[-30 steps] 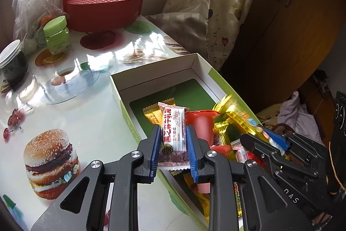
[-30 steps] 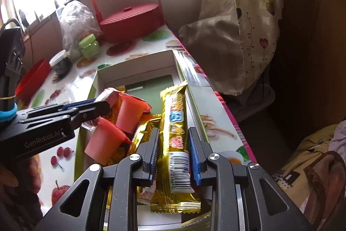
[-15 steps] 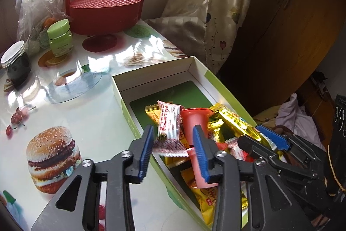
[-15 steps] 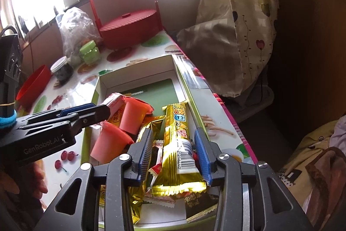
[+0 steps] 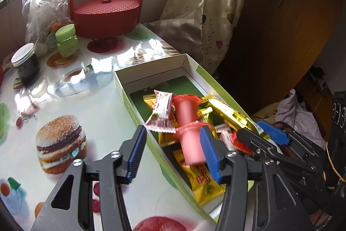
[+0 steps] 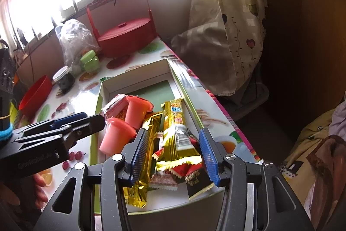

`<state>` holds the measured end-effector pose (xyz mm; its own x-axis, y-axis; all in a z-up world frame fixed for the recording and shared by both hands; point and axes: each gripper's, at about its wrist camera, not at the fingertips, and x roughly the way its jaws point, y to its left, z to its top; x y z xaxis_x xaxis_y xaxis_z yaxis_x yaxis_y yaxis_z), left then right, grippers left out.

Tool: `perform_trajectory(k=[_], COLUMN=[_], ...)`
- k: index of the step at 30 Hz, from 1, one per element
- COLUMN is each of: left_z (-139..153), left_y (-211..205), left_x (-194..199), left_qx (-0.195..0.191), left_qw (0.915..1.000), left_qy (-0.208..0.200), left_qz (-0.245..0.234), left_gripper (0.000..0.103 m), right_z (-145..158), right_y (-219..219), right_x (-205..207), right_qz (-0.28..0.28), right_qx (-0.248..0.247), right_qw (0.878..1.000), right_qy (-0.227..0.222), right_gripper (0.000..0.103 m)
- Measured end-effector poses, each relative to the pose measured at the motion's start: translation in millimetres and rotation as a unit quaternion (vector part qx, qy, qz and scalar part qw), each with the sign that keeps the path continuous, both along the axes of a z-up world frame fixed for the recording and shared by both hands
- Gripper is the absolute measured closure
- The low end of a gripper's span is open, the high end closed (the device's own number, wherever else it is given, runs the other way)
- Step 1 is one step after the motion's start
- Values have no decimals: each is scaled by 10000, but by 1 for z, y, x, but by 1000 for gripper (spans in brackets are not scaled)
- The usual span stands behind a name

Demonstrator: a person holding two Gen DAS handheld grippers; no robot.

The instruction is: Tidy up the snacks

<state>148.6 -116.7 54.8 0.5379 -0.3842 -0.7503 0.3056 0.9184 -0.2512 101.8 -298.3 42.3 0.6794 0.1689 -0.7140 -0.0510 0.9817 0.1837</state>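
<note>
A green-and-white box (image 5: 138,114) on the printed tablecloth holds a pile of snacks. My left gripper (image 5: 173,130) hovers over its near left wall, jaws opening, with nothing pressed between the pads. Just ahead of it, a red-and-white wafer packet (image 5: 162,112) lies on the pile beside two pink jelly cups (image 5: 190,144). My right gripper (image 6: 174,133) is over the box's near end, jaws opening as well. A gold bar (image 6: 175,122) lies loose on the pile beneath its pads, which do not touch it. Each gripper shows in the other's view: the right gripper (image 5: 253,130), the left gripper (image 6: 93,117).
At the back stand a red lidded basket (image 5: 106,14), a green-lidded jar (image 5: 66,40), a dark jar (image 5: 27,66) and a plastic bag (image 5: 43,8). A red bowl (image 6: 35,96) sits far left. The table edge runs just right of the box, beside a curtain (image 5: 207,3).
Both grippers have opened and drawn back a little. The left let go of the red-and-white packet, the right let go of the gold bar; both snacks now rest on the pile.
</note>
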Motion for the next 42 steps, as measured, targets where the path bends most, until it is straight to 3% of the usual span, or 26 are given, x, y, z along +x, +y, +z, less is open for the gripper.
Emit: perform_trajectory(k=[18, 32, 42], left_z=[15, 0, -20], left_y=[21, 31, 35], left_x=[-52, -85, -102], left_qx=[359, 498, 601], left_qw=[9979, 9977, 9976], left_qy=[-470, -409, -214], left_qz=[245, 225, 264], left_gripper=[48, 48, 48], right_z=[10, 13, -7], right_y=[18, 31, 36], right_x=[-39, -73, -92], right_qz=[-82, -30, -135], right_qx=[-242, -235, -510], right_qw=[9994, 9993, 9986], right_qy=[-238, -291, -14], right_gripper=[50, 47, 46])
